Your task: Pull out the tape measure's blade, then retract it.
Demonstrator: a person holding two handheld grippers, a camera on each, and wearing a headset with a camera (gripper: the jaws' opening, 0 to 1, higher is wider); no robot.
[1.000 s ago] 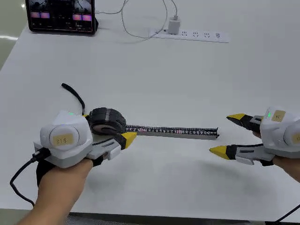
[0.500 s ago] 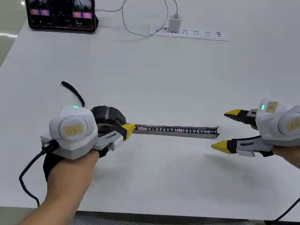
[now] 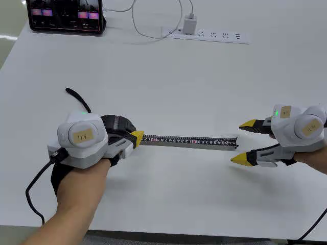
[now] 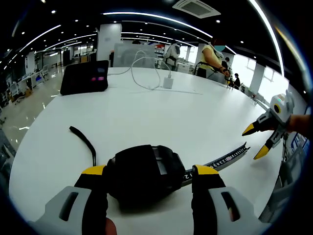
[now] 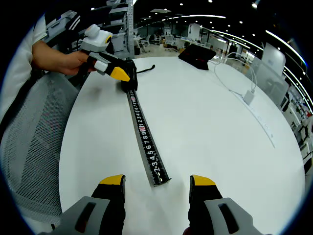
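A black tape measure (image 3: pixel 121 128) lies on the white table (image 3: pixel 168 81), its blade (image 3: pixel 189 141) drawn out to the right and flat on the surface. My left gripper (image 3: pixel 127 137) is shut on the case (image 4: pixel 142 166), one yellow-tipped jaw on each side. The blade's hooked end (image 3: pixel 236 143) points at my right gripper (image 3: pixel 244 142), which is open and just short of it. In the right gripper view the blade end (image 5: pixel 159 178) lies in front of the gap between the open gripper (image 5: pixel 156 185) jaws, untouched. The case's black strap (image 3: pixel 79 99) trails to the back left.
A dark tablet (image 3: pixel 66 15) stands at the back left. A white power strip (image 3: pixel 207 37) with a charger (image 3: pixel 189 24) and cable lies along the back edge. A mesh chair (image 5: pixel 34 147) is beside the table's near edge. People stand far behind (image 4: pixel 212 56).
My left gripper moved forward and closed around the tape measure's case. My right gripper drifted left and slightly up, closer to the blade's end. The blade's length looks unchanged.
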